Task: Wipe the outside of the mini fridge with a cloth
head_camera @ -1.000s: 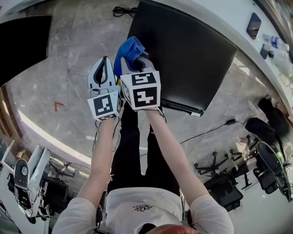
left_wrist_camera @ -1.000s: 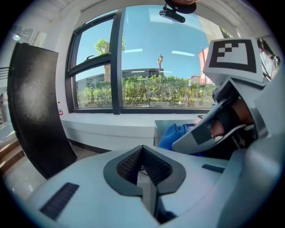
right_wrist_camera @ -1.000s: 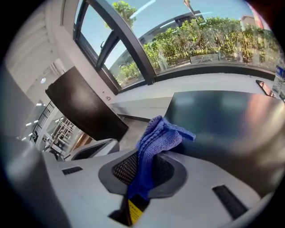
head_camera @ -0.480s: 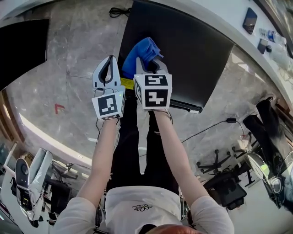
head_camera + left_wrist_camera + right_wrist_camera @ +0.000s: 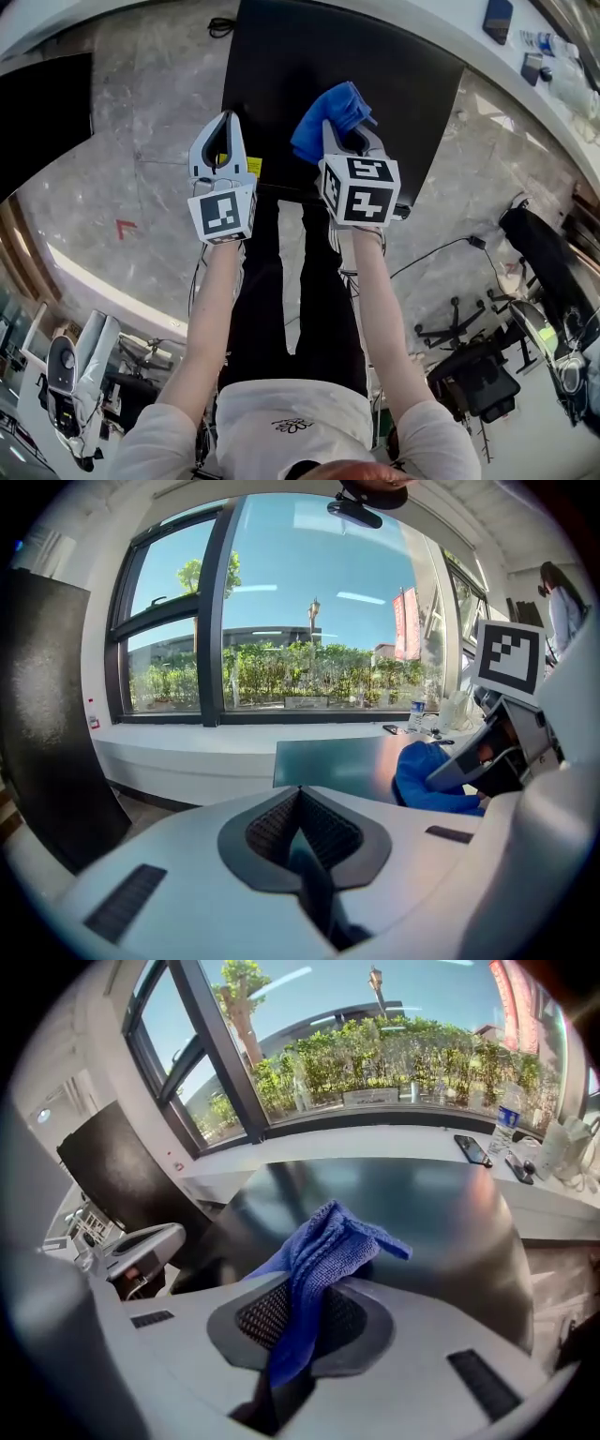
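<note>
**What the views leave out**

In the head view the mini fridge shows only its top. Its edge at 6 o'clock is partly covered by the right gripper. The cloth runs down between that gripper's jaws, its lower end out of sight. A yellow label sits half hidden behind the left gripper. Small items at 1 o'clock are too small to name, and a dark panel at 10 o'clock is cut by the picture's edge.
</note>
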`<state>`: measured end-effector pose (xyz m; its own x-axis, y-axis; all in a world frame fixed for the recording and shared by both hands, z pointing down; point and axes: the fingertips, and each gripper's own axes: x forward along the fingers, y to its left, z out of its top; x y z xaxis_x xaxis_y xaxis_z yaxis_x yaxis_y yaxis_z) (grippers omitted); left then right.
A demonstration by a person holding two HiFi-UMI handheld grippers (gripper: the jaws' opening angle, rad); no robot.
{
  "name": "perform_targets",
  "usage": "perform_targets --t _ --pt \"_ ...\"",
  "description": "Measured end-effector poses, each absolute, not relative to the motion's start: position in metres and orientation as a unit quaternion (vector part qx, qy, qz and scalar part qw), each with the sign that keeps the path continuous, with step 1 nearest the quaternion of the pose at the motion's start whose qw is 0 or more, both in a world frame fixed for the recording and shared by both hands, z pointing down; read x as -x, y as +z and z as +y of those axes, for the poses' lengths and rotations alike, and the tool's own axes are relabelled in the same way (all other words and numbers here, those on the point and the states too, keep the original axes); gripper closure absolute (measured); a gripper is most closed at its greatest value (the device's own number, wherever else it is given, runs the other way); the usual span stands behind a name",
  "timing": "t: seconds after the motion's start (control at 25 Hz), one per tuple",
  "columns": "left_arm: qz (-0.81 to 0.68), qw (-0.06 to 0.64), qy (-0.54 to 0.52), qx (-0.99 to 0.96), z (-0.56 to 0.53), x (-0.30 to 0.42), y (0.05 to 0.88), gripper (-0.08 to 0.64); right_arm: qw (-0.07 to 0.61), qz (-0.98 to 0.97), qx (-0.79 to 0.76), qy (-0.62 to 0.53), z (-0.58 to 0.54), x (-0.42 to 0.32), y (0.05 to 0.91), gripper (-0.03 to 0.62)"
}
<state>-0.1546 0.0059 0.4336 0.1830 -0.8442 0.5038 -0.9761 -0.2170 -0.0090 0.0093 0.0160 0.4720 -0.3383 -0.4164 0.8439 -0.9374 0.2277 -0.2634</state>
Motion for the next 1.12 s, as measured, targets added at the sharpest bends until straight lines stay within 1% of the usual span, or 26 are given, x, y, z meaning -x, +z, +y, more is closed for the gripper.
perform_targets --t 0.24,0.64,1.12 --pt "-0.595 0.162 0.217 -0.757 0.014 0.133 0.435 0.555 0.347 -0.701 -0.494 0.380 0.026 -0.057 0.471 0.520" --pt "-0.588 0.160 0.214 -0.763 0.012 0.101 0.439 0.555 0.408 -0.686 -0.504 0.330 0.032 -0.138 0.472 0.520" --pt "-0.590 0.154 0.222 -0.761 0.016 0.101 0.436 0.555 0.432 -0.637 -0.554 0.317 0.044 -0.219 0.472 0.520"
